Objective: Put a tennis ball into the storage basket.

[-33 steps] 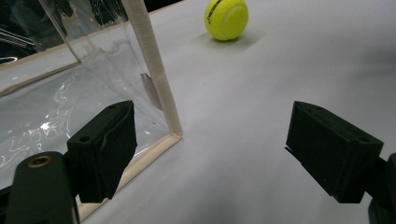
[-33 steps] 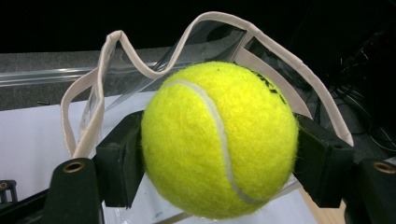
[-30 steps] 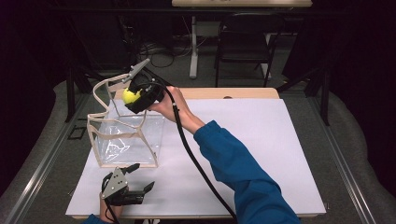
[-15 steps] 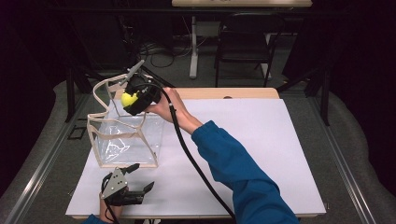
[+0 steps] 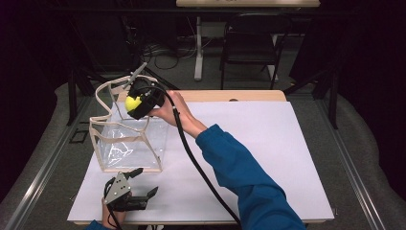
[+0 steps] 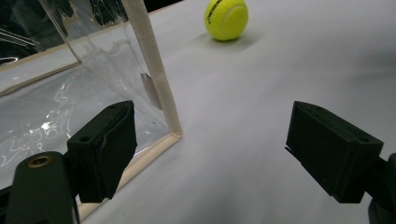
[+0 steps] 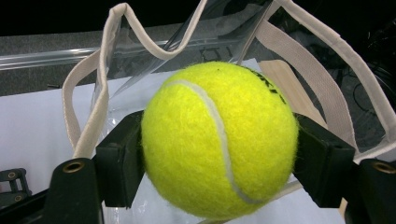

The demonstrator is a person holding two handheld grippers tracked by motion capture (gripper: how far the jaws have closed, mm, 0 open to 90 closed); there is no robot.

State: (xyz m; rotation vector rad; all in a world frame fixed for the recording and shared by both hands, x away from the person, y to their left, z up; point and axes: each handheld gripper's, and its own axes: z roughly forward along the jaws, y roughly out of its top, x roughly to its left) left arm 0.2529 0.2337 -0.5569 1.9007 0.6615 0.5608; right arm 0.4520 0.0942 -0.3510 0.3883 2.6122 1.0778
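Note:
My right gripper (image 5: 135,101) is shut on a yellow tennis ball (image 5: 132,104) and holds it over the open mouth of a clear plastic bag (image 5: 125,143) with cream trim. In the right gripper view the ball (image 7: 219,140) sits squeezed between both jaws, with the bag's rim (image 7: 322,88) and handle just beyond. My left gripper (image 5: 146,180) rests open near the table's front edge, in front of the bag. In the left gripper view its jaws (image 6: 210,144) stand wide with nothing between them, the bag's corner (image 6: 161,107) close at the left. A second tennis ball (image 6: 226,18) lies farther off on the table.
A white sheet (image 5: 268,143) covers the table, with a wooden strip (image 5: 239,96) along its far edge. The right gripper's black cable (image 5: 196,163) trails across the sheet beside a blue sleeve (image 5: 249,177). A dark chair (image 5: 251,43) stands behind the table.
The right gripper with the ball has sunk slightly toward the bag's mouth. The left gripper has kept still.

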